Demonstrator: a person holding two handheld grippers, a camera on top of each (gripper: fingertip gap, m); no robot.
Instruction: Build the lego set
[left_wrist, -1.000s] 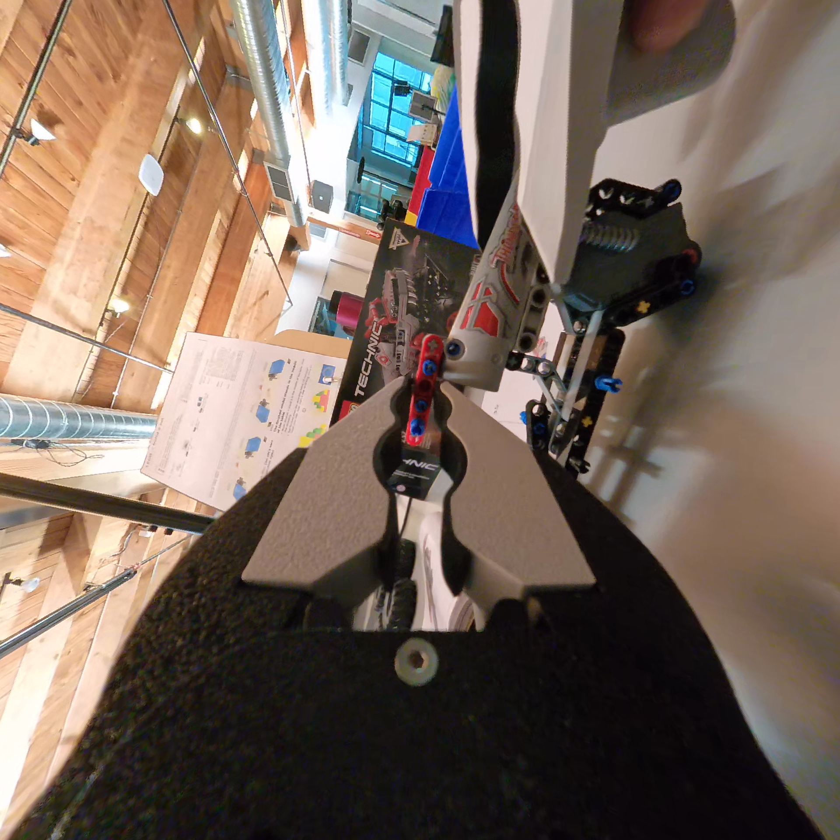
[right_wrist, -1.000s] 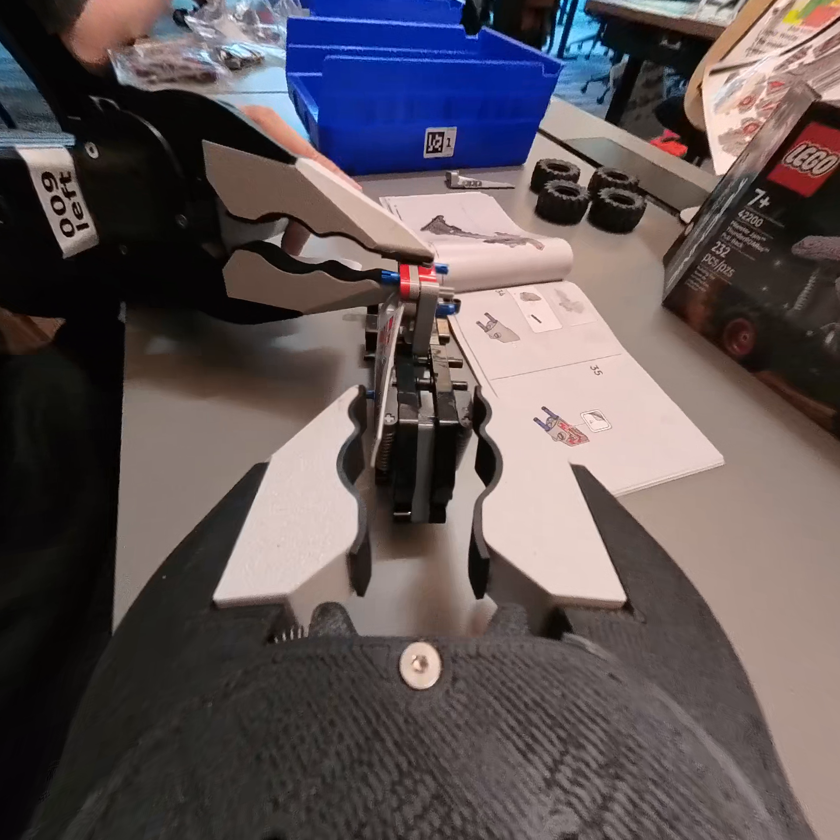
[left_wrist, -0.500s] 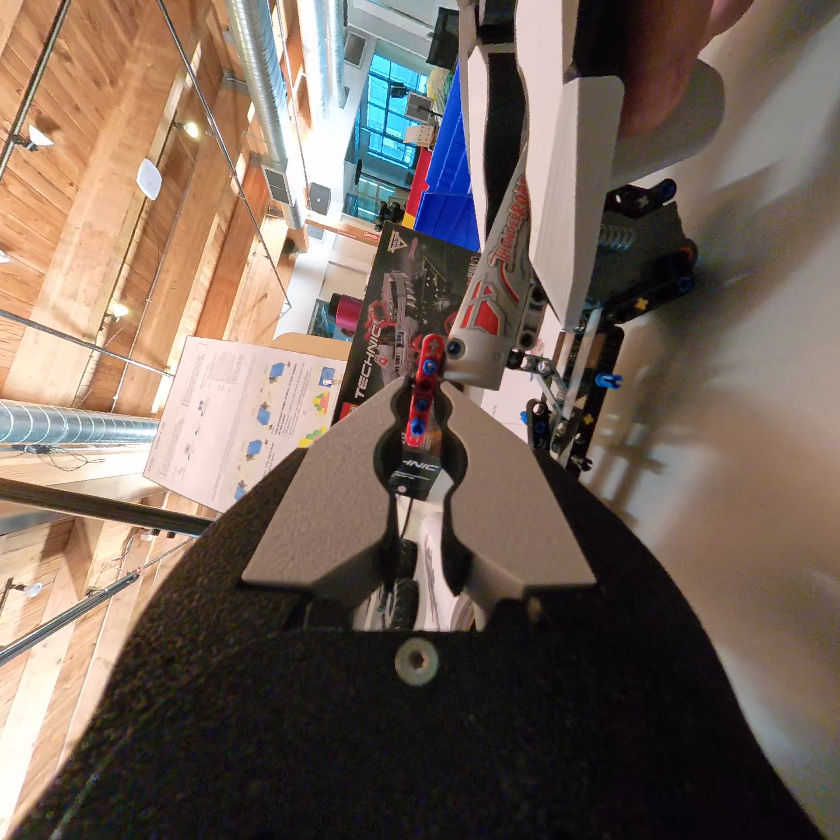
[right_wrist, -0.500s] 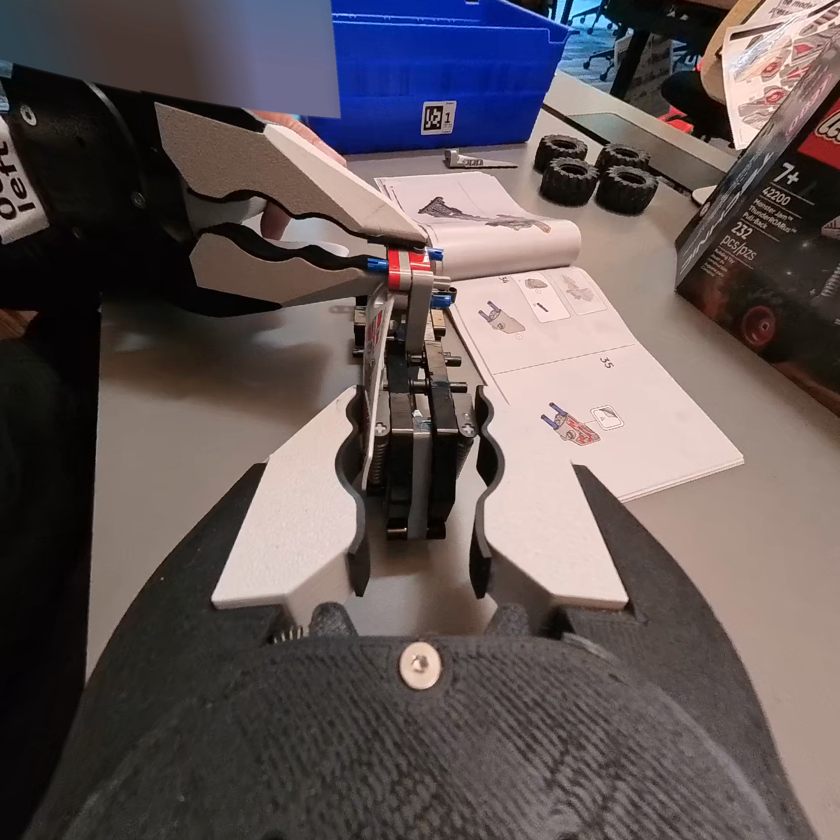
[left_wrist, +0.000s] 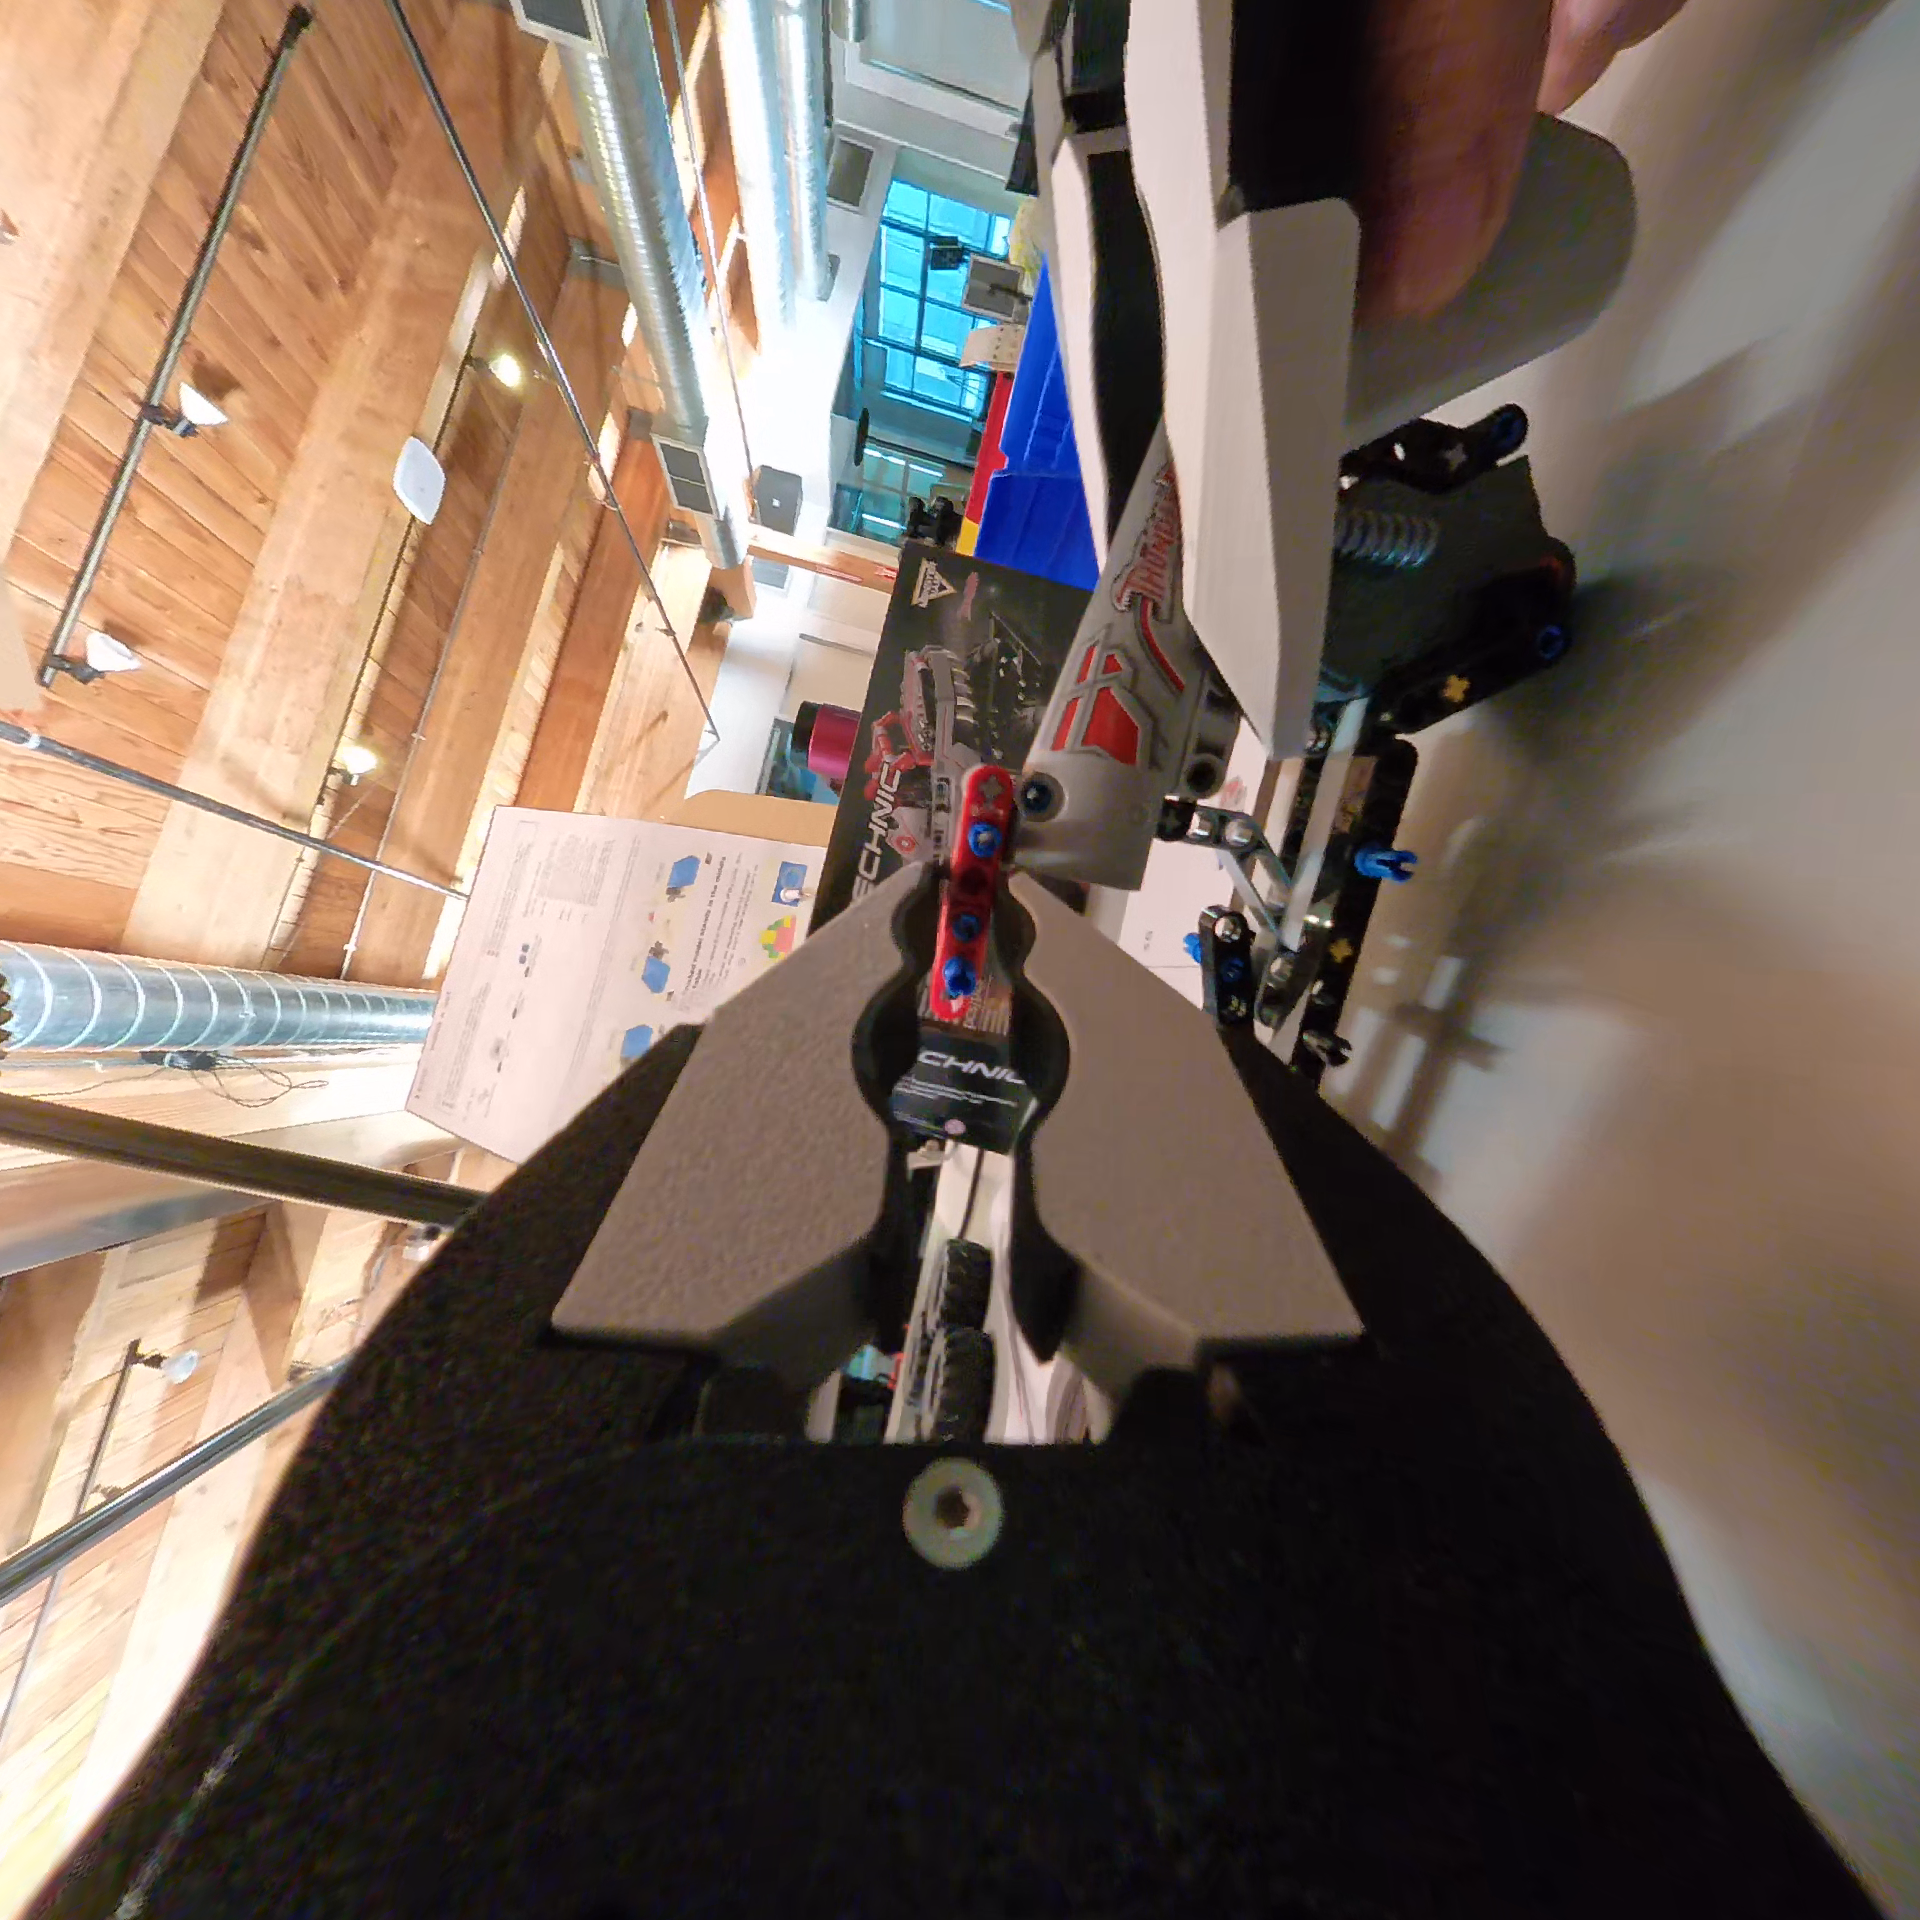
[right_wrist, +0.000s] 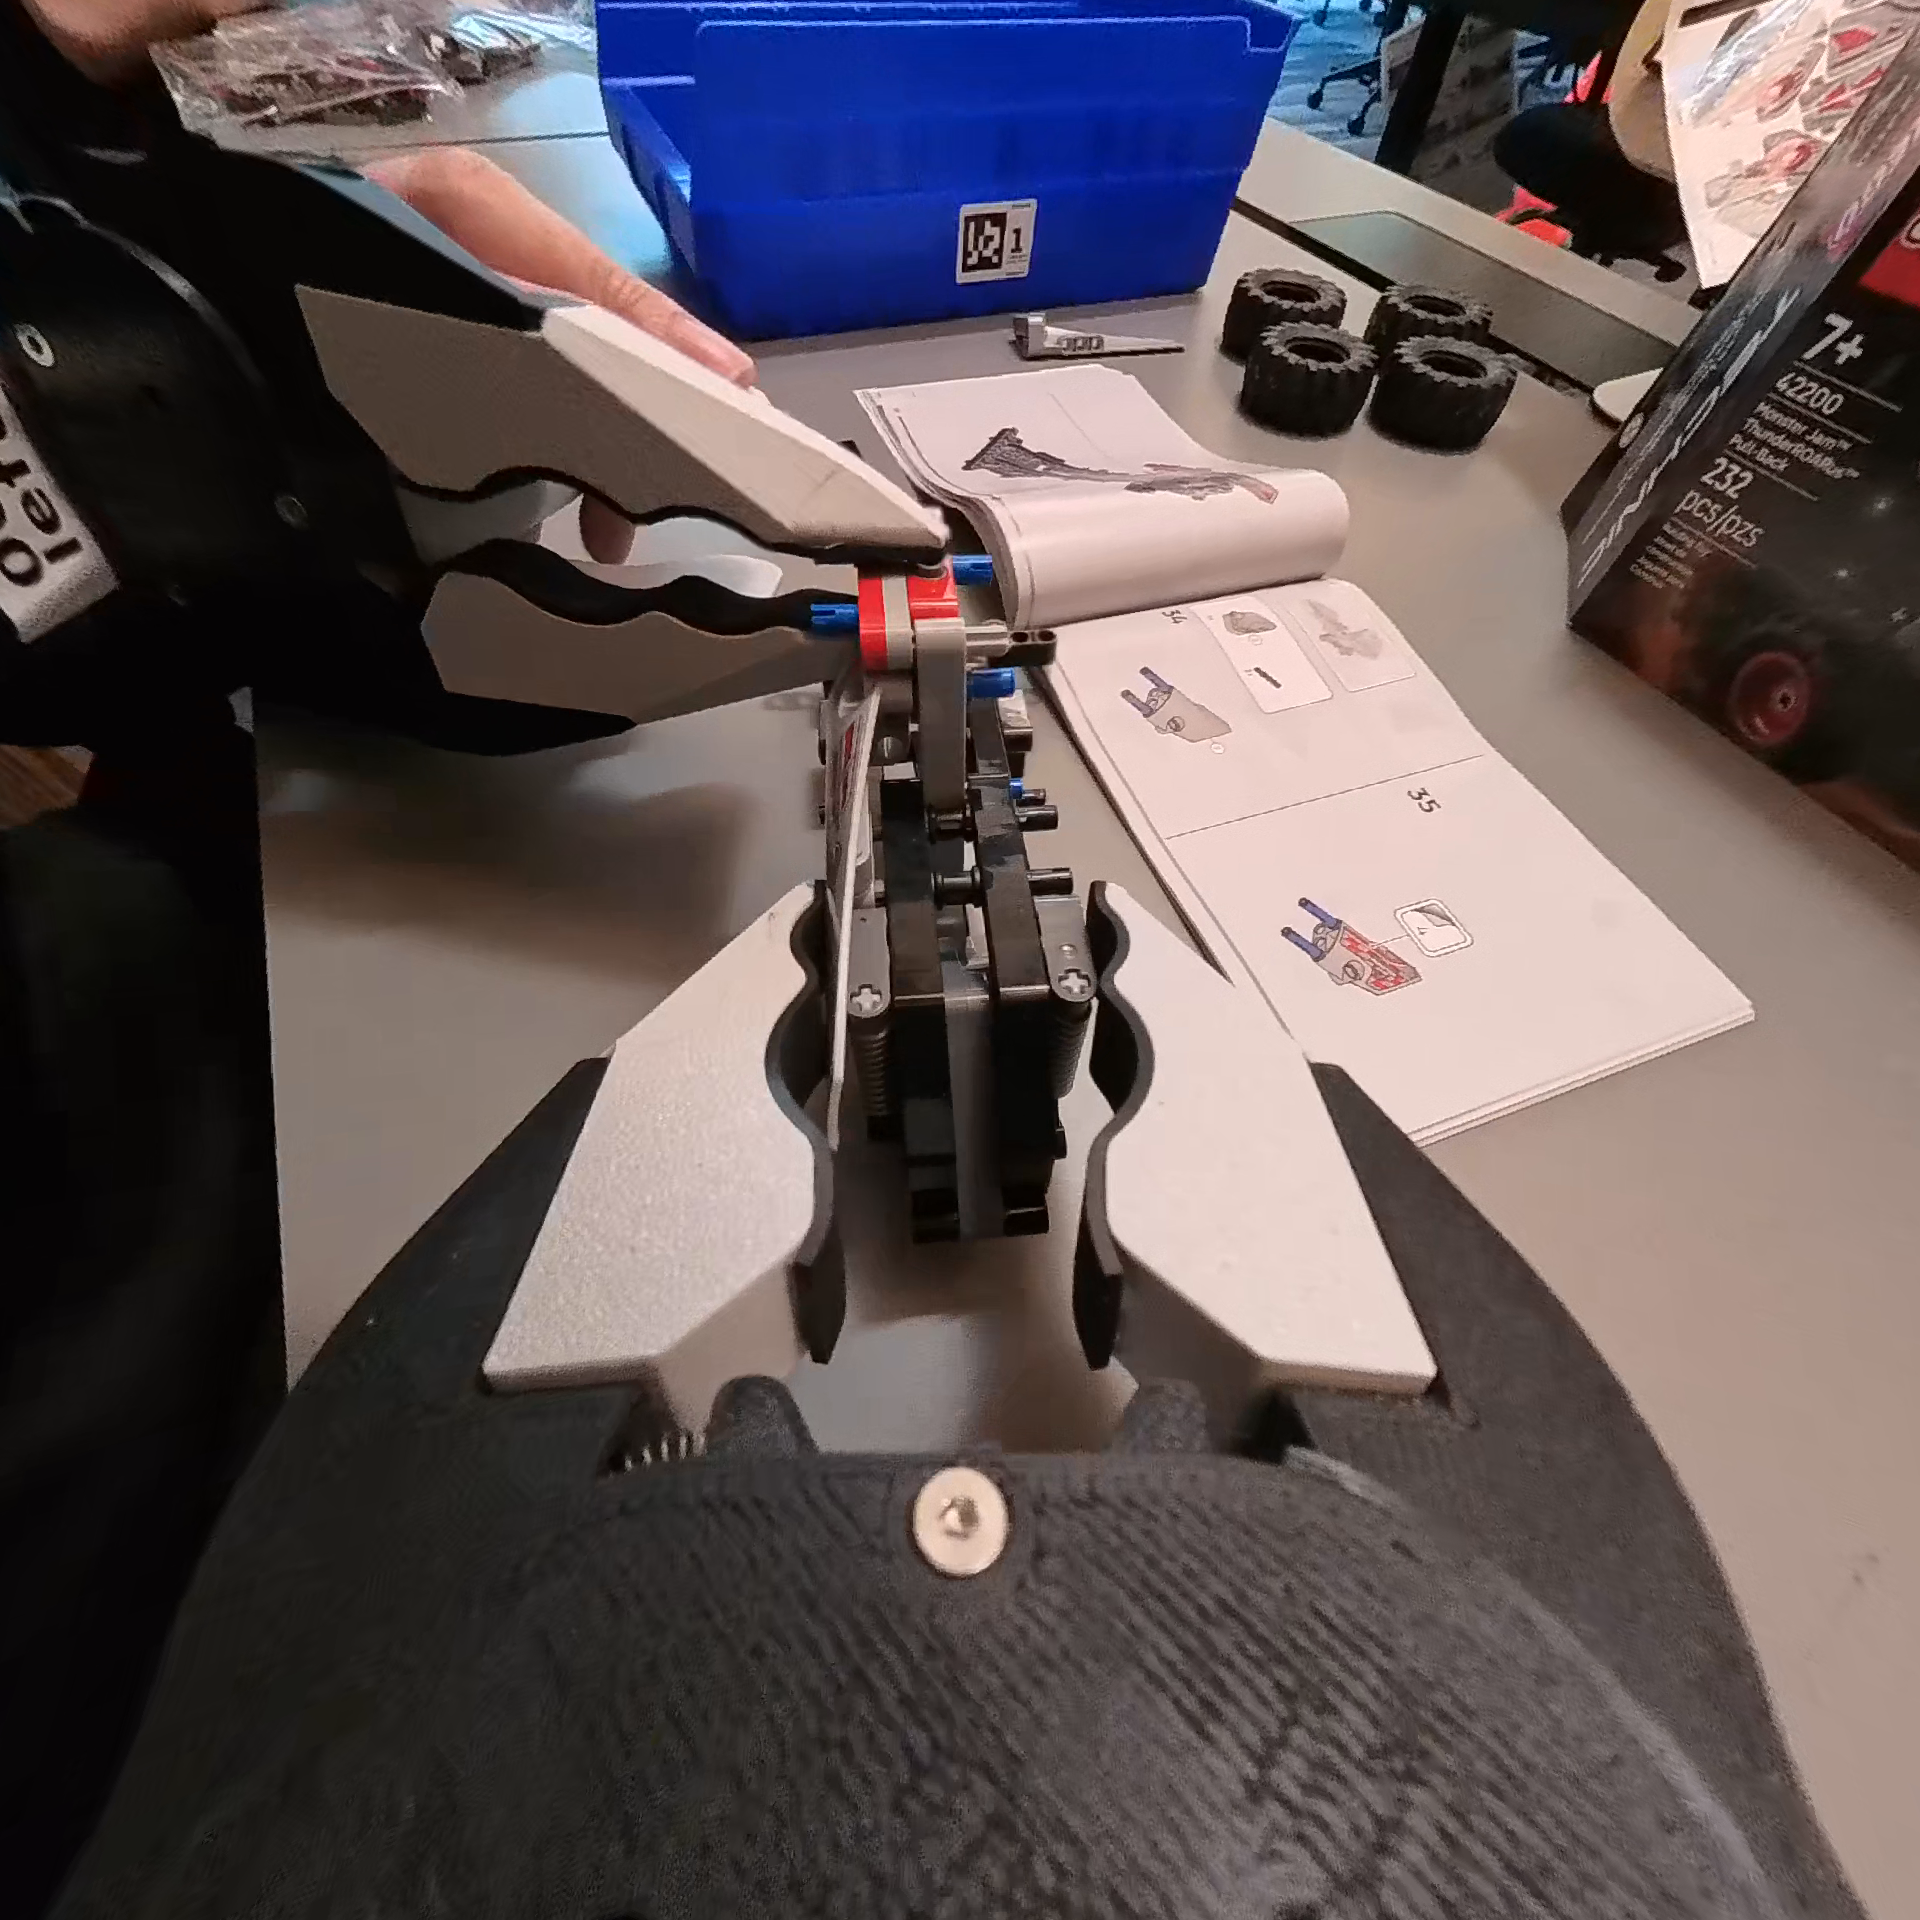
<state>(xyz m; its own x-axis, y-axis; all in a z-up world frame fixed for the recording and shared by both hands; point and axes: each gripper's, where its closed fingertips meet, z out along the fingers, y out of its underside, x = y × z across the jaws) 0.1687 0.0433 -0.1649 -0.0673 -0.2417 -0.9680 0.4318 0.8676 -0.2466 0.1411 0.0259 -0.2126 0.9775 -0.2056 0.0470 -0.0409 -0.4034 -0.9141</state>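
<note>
On the grey surface (right_wrist: 1558, 1299) stands the partly built black and grey lego chassis (right_wrist: 966, 1039), and the right tool (right_wrist: 961, 997) is clamped on its rear block, a finger pressed against each side. A grey panel with red markings (left_wrist: 1122, 707) is fixed along one side of the chassis. The left tool (right_wrist: 883, 613) comes in from the left side, its two fingers pinched nearly together on a small red lego beam with blue pins (right_wrist: 899, 618). That beam sits at the top of the chassis's front end, touching a grey upright piece (right_wrist: 940, 707). In the left wrist view the same red beam (left_wrist: 971, 894) stands between the tips of the left tool (left_wrist: 966, 914). Just beside the chassis lies an open white instruction booklet (right_wrist: 1403, 831). Beyond it are four black rubber tyres (right_wrist: 1361, 358), a blue plastic bin (right_wrist: 935, 135) and, at the right edge, the dark cardboard set box (right_wrist: 1766, 499).
</note>
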